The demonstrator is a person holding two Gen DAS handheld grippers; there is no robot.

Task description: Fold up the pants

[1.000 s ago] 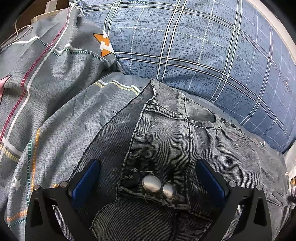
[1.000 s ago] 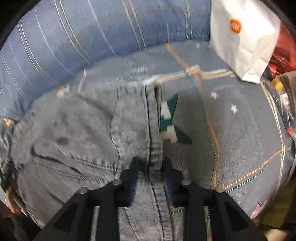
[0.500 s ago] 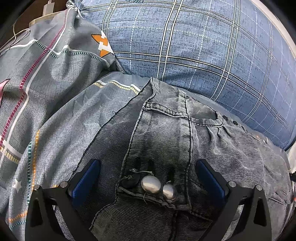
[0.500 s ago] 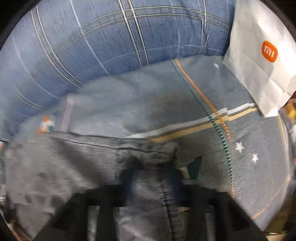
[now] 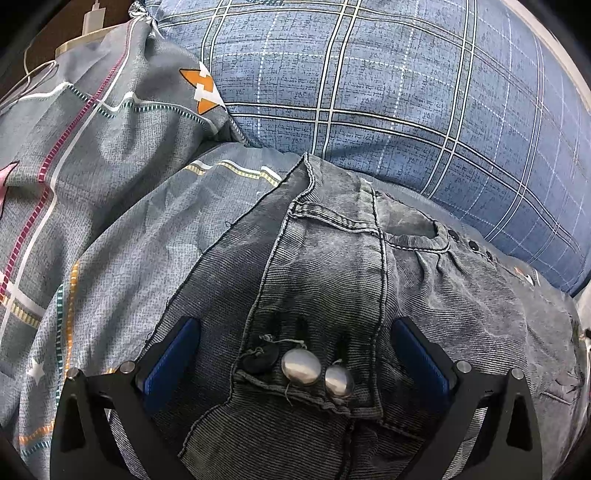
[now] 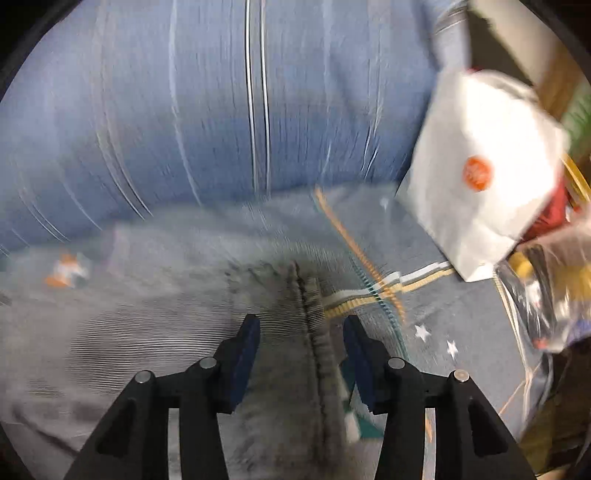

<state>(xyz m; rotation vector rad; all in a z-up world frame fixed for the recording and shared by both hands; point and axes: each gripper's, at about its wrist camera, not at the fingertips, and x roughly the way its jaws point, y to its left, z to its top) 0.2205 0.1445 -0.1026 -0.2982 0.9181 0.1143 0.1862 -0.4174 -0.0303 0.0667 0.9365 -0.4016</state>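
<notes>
Here we see the grey denim pants (image 5: 332,280) lying on a bed covered by a grey patterned sheet (image 5: 110,206), with a big blue plaid pillow (image 5: 388,92) pressed against them from 12 to 2 o'clock in the left wrist view. A second bulge of the patterned bedding rises at 10 o'clock, and a white cable with its plug (image 5: 92,22) shows at the far 11 o'clock edge. In that view the waistband end sits low and central, two metal buttons (image 5: 301,367) side by side just beside a dark one, and the long axis of the pants runs from 6 o'clock up toward 12 o'clock, where a hemmed corner touches the pillow. Our left claw (image 5: 295,354) stands spread wide, its blue pads on either side of the buttoned fly and apart from it. The right wrist view is blurred; there a thick seam of the pants (image 6: 314,325) runs from 6 toward 12 o'clock between the fingers of our right claw (image 6: 301,332), whose jaws have just been opening and now stand apart, pads clear of the seam. At 2 o'clock a white paper bag (image 6: 480,177) with an orange logo rests on the sheet, and at 3 o'clock a clear plastic bag (image 6: 546,295) holds items too blurred to name.
</notes>
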